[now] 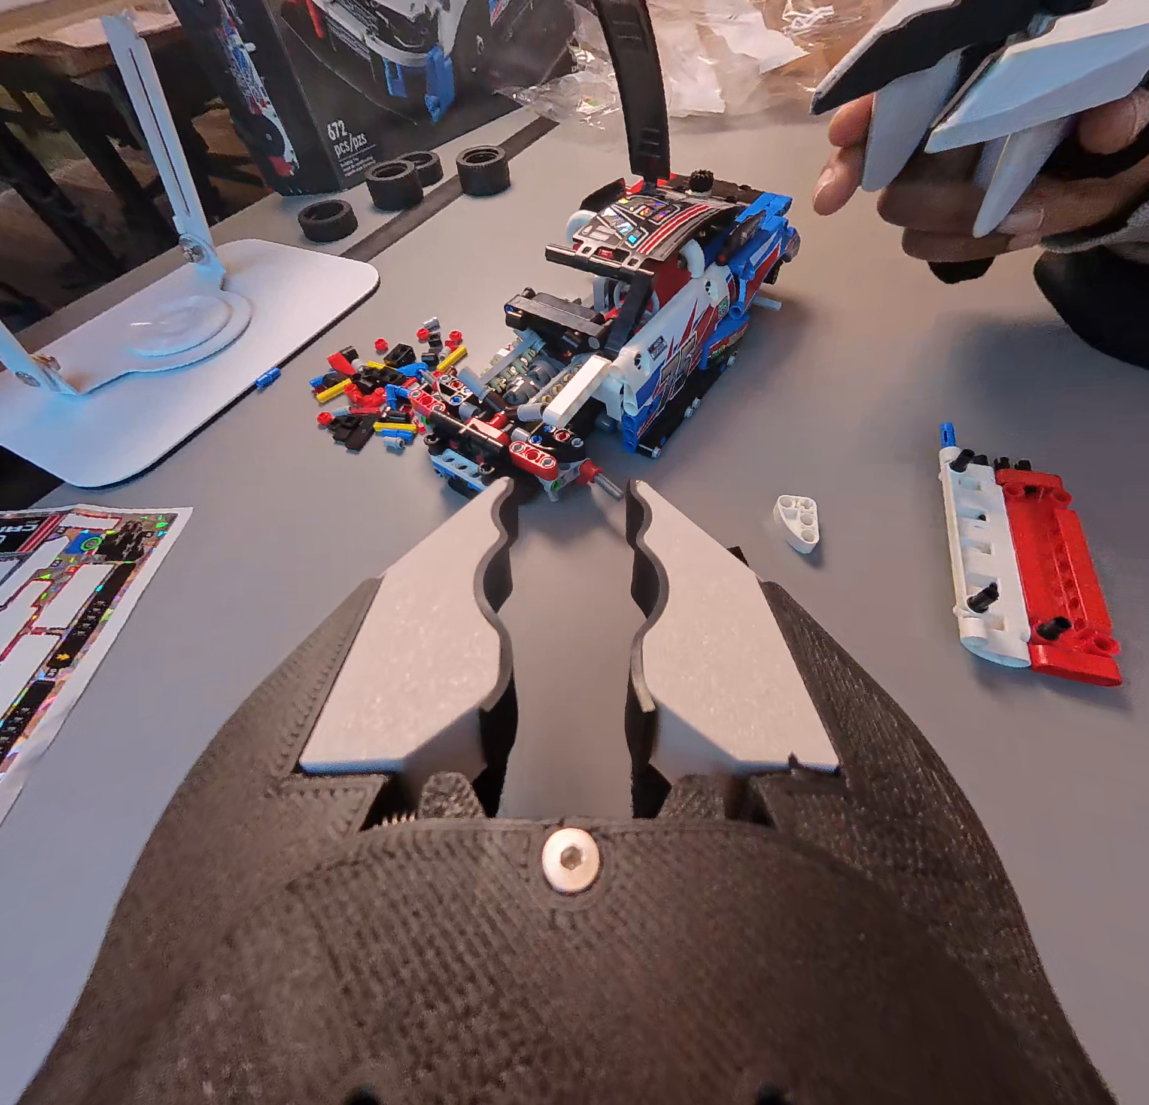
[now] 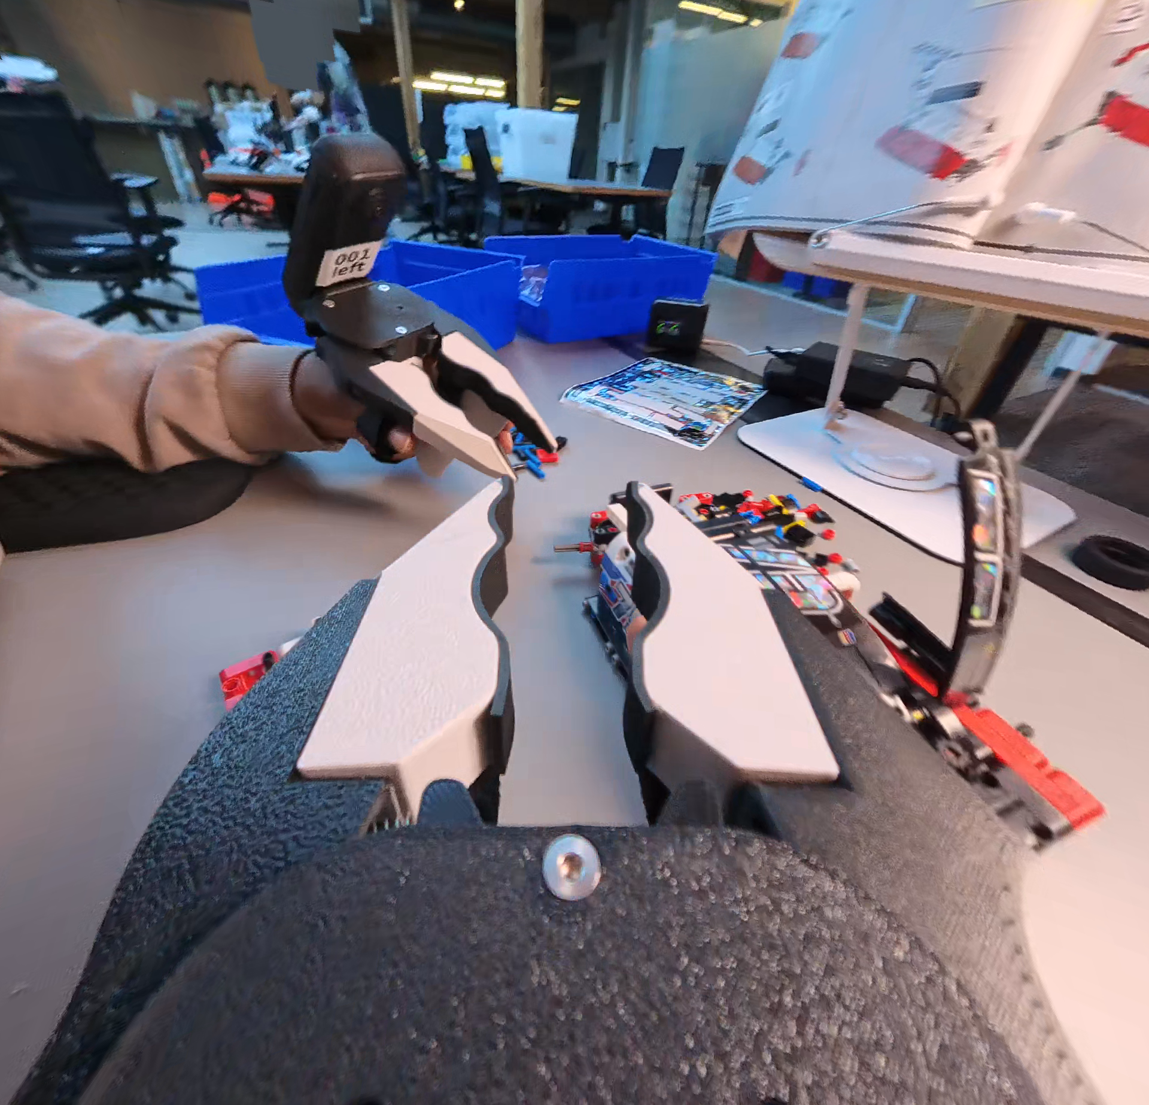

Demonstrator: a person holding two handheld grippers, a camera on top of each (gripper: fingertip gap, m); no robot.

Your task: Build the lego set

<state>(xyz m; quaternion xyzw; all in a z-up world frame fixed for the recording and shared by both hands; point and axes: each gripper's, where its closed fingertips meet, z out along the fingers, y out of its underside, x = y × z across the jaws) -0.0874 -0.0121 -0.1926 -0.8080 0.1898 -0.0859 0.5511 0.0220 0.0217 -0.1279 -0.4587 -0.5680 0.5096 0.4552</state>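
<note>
Left claw (image 1: 569, 490) spread, empty; car (image 1: 628, 335) lies dead ahead just past its tips, long axis running away rightward. Right claw (image 2: 569, 493) also spread, empty, hovering over the car's side.

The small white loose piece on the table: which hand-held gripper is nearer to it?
Left. The left hand-held gripper sits low beside the small white piece, just to its left. The right hand-held gripper hovers higher and farther back, beyond the lego car.
</note>
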